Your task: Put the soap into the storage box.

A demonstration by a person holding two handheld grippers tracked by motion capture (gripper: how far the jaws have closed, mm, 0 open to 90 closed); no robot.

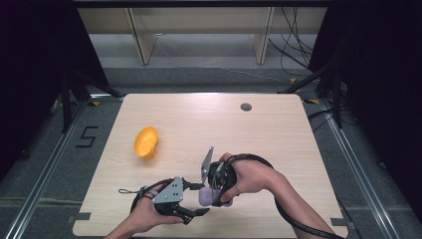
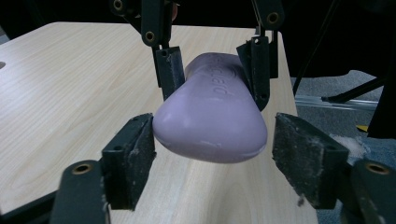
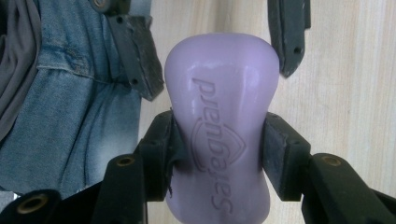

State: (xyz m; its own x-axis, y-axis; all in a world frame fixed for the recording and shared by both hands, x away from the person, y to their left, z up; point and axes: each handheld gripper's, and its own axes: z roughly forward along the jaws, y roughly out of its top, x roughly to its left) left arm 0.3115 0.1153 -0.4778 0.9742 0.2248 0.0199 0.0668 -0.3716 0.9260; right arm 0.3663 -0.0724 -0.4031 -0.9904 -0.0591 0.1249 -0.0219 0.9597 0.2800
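A lilac soap bar (image 3: pixel 219 116) with raised lettering is gripped at its waist by my right gripper (image 3: pixel 217 154), which holds it a little above the table. Its rounded free end (image 2: pixel 210 130) lies between the pads of my left gripper (image 2: pixel 210 149). The left pad is at its side and a gap shows at the right pad (image 2: pixel 303 158), so the left gripper is open. In the high view the two grippers meet over the table's near edge, the left gripper (image 1: pixel 200 199) pointing right at the soap bar (image 1: pixel 205 196) and the right gripper (image 1: pixel 213 193) coming from the right.
An orange bowl-shaped thing (image 1: pixel 146 142) lies tipped on the wooden table (image 1: pixel 259 134), left of centre. A round grey cable hole (image 1: pixel 246 106) sits at the far right. The person's jeans (image 3: pixel 70 107) show just beyond the table's near edge.
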